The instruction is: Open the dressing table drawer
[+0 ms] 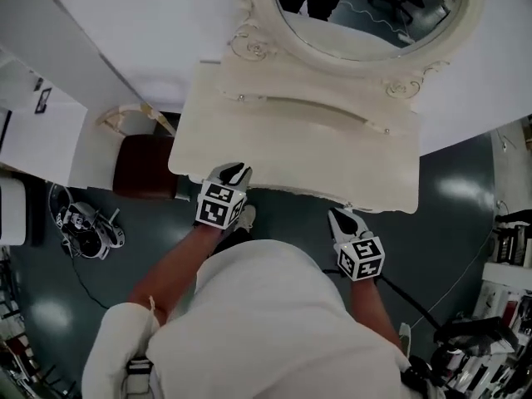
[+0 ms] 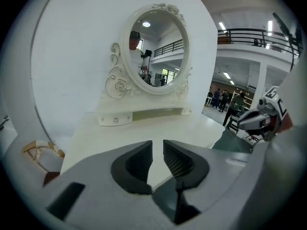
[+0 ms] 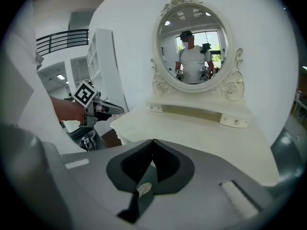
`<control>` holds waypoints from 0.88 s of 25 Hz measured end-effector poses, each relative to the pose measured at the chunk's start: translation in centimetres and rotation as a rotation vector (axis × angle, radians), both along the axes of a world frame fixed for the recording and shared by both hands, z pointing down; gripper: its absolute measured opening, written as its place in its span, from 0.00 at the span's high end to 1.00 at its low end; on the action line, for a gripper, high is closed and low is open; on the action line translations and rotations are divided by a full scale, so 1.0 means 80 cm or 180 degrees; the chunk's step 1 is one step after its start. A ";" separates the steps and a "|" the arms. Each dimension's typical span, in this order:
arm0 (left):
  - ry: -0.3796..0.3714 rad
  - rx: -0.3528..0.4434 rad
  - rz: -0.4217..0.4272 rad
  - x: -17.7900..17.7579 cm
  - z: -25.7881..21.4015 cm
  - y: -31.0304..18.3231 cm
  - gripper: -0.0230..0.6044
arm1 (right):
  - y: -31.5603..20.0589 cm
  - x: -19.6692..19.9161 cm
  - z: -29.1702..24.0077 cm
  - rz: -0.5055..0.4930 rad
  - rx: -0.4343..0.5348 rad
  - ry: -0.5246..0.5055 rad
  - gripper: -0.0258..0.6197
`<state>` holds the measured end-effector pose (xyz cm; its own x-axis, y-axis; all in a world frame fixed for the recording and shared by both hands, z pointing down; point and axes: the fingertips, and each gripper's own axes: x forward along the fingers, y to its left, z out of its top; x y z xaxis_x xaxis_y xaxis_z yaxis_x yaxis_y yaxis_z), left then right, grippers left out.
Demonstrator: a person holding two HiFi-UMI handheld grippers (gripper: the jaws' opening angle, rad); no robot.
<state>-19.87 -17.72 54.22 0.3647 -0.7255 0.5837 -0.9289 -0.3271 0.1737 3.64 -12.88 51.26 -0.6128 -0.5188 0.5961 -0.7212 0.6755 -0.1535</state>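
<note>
The cream dressing table (image 1: 299, 152) stands against the white wall with an oval mirror (image 1: 366, 7) on its back. A low shelf with small knobs (image 1: 307, 110) runs under the mirror. The table's front face is hidden beneath its top. My left gripper (image 1: 235, 173) reaches the front edge at the left; its jaws stand a narrow gap apart with nothing between them (image 2: 158, 147). My right gripper (image 1: 341, 220) hangs just short of the front edge at the right, its tips together and empty (image 3: 153, 140). Each gripper view shows the tabletop (image 2: 144, 133) (image 3: 206, 128) ahead.
A dark red stool (image 1: 145, 166) sits left of the table beside a white cabinet (image 1: 41, 131). Cables and a device (image 1: 83, 227) lie on the dark floor at left. Shelving (image 1: 511, 256) stands at the right. People (image 2: 235, 104) stand far off.
</note>
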 end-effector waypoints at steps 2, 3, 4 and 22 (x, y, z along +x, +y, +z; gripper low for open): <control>-0.0025 -0.0031 -0.0004 -0.017 0.014 -0.040 0.85 | -0.019 0.002 0.000 0.0202 -0.0013 0.0005 0.96; -0.0035 -0.0054 -0.0010 -0.024 0.022 -0.058 0.84 | -0.024 0.003 0.002 0.0300 -0.0031 0.0015 0.96; -0.0047 -0.0078 -0.0016 -0.031 0.031 -0.075 0.84 | -0.026 0.005 0.005 0.0388 -0.0055 0.0028 0.96; -0.0356 -0.0367 -0.0385 -0.120 0.132 -0.279 0.73 | 0.013 0.046 0.029 0.1562 -0.0409 0.0225 0.96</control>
<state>-29.49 -40.03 64.80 0.2070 -0.6862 0.6974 -0.9758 -0.1957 0.0971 7.29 -11.85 53.59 -0.2713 -0.6551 0.7051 -0.9603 0.2336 -0.1524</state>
